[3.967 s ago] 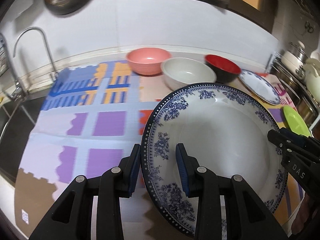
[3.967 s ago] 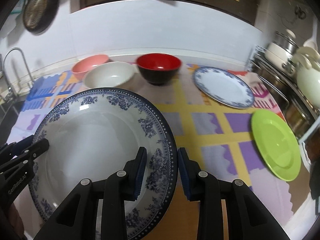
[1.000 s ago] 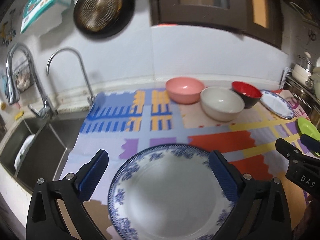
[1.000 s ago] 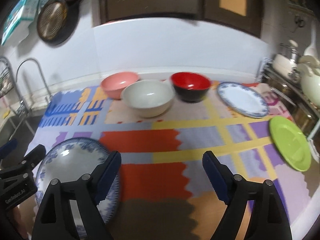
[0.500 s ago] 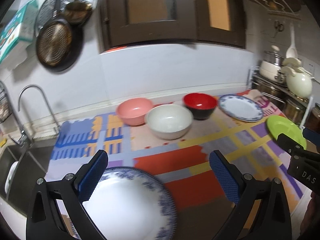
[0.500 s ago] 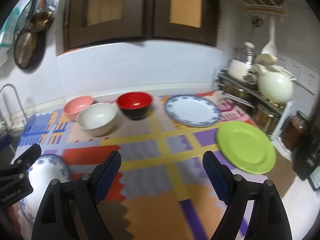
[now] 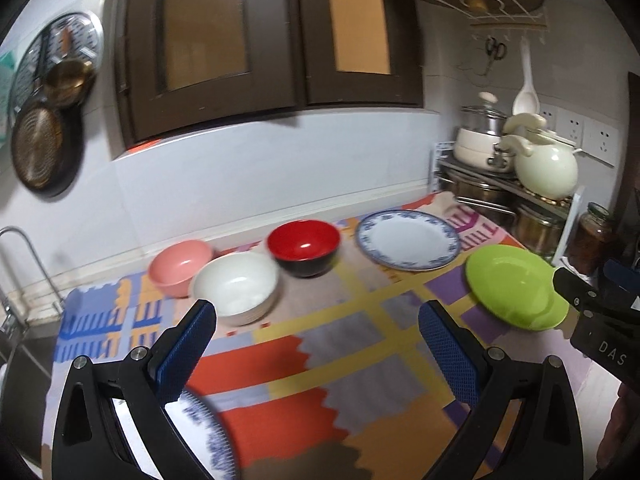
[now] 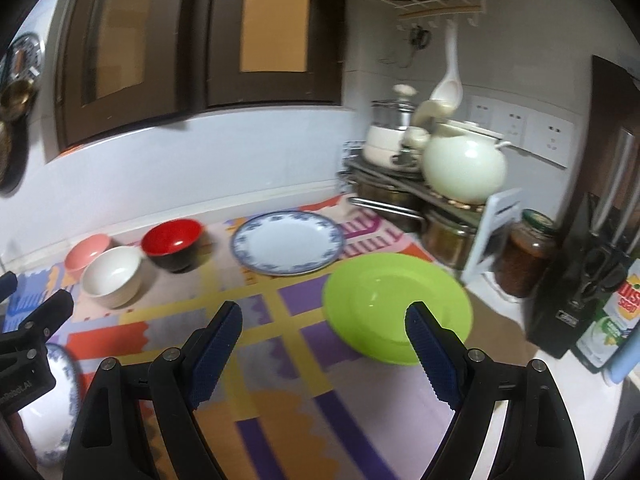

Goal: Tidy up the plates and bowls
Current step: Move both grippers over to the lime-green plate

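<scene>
Both grippers hang open and empty above the patterned mat. My left gripper frames the mat's middle; the large blue-and-white plate lies low at the left behind its left finger. Beyond stand a pink bowl, a white bowl and a red-and-black bowl, then a smaller blue-rimmed plate and a green plate. My right gripper points at the green plate, whose near edge lies by the right finger. The blue-rimmed plate and red bowl lie farther back.
A rack with pots and a cream kettle stands at the back right. A jar, a knife block and a bottle line the right edge. A tap marks the sink at far left.
Both grippers have swung to the right and slightly up, away from the large blue-and-white plate, which now sits at the left edge. The green plate has come into centre of the right view.
</scene>
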The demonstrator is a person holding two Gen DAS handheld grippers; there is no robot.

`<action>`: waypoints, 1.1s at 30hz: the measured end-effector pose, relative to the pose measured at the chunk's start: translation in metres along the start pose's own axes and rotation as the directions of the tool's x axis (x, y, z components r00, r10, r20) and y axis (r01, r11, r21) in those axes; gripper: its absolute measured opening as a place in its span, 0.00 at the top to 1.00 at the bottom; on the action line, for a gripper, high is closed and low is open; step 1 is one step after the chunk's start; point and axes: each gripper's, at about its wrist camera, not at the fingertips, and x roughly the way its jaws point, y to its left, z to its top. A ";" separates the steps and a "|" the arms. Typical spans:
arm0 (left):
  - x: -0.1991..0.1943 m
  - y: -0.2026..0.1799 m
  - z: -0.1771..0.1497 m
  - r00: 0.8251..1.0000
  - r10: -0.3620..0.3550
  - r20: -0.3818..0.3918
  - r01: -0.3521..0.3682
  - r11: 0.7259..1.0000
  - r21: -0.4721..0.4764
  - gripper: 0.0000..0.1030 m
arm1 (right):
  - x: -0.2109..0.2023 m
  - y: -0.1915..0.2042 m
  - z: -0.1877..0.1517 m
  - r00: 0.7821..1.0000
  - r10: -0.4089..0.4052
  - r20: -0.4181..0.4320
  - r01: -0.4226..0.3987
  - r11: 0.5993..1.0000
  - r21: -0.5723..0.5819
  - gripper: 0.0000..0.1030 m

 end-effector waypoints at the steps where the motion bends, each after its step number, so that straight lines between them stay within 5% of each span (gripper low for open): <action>1: 0.003 -0.006 0.003 1.000 -0.009 0.002 0.009 1.000 0.002 0.00 | 0.000 -0.007 0.001 1.000 -0.011 0.003 0.011 1.000 0.006 0.18; 18: 0.056 -0.103 0.033 0.990 -0.139 -0.013 0.139 0.988 0.071 0.00 | 0.040 -0.099 0.010 0.992 -0.128 -0.017 0.129 0.985 0.116 0.18; 33: 0.143 -0.173 0.035 0.966 -0.222 -0.137 0.235 0.967 0.094 0.02 | 0.110 -0.152 -0.001 0.975 -0.199 -0.093 0.213 0.962 0.170 0.18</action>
